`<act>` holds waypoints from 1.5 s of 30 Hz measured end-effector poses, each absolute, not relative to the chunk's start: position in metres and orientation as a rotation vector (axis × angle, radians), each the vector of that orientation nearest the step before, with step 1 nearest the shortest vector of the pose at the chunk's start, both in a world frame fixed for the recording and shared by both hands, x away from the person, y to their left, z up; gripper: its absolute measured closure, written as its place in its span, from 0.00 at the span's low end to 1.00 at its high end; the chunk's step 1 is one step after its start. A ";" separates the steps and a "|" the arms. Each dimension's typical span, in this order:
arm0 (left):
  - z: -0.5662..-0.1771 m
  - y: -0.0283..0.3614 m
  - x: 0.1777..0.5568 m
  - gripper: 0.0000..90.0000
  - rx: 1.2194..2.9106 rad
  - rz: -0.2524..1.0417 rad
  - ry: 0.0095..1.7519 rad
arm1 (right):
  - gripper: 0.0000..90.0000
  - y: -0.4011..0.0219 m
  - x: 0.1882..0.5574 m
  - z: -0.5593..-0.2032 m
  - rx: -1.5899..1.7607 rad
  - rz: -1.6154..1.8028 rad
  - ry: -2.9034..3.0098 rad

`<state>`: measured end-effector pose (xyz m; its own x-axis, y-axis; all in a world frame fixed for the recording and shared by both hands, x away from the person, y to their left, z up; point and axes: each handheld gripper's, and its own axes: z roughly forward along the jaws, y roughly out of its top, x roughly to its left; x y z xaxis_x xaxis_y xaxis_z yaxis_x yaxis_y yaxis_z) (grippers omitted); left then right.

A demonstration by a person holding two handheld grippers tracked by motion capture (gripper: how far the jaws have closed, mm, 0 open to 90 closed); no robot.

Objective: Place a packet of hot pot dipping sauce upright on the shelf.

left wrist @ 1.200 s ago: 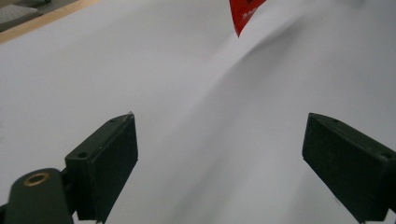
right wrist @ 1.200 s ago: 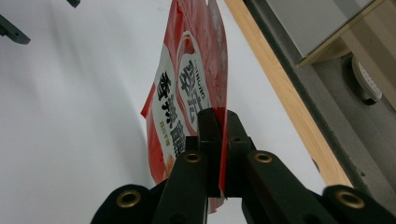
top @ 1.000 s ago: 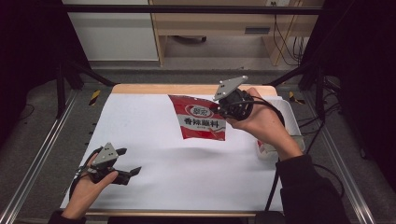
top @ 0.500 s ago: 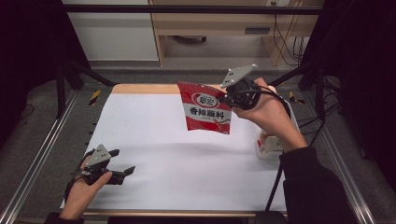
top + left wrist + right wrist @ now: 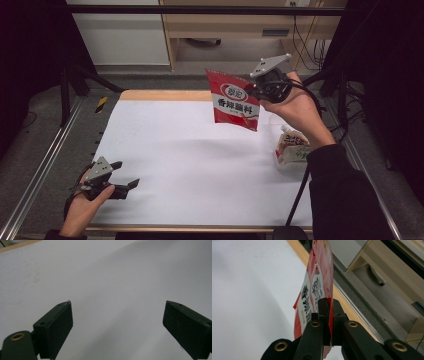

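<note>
One red packet (image 5: 234, 100) hangs pinched in the right gripper (image 5: 256, 89) (left gripper (image 5: 129, 184) gapes, empty); setting it down comes next, probably.

The right gripper (image 5: 256, 89), its black jaws clamped on one edge of the flat red plastic seasoning packet with white lettering (image 5: 234, 100), now sits higher and farther toward the table's far edge than in the 2 earlier high views. In the first of them the packet lies low over the white table sheet (image 5: 200, 145), near the centre right; now it hangs clear above the sheet, its top edge past the wooden far rim (image 5: 150, 95). A pale food pouch with green print (image 5: 292, 150), first hidden under the right forearm, now lies uncovered. The left gripper (image 5: 122, 182) has drifted slightly toward the near left corner.
</note>
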<state>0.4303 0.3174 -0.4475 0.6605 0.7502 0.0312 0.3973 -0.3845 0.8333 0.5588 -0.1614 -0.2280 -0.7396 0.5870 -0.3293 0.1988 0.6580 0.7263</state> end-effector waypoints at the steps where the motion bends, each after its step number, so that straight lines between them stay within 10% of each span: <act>1: -0.448 0.317 0.431 0.10 2.010 0.511 0.895 | 1.00 -0.166 0.561 -0.227 0.630 0.934 2.298; 45: -0.451 0.310 0.431 0.10 2.070 0.534 0.871 | 1.00 -0.280 0.568 -0.222 0.949 0.936 2.009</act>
<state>0.4305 0.3097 -0.4515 0.6723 0.7372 0.0672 0.3951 -0.4342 0.8096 0.5685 -0.2798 -0.2219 -0.4743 0.8312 -0.2899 0.3128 0.4670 0.8271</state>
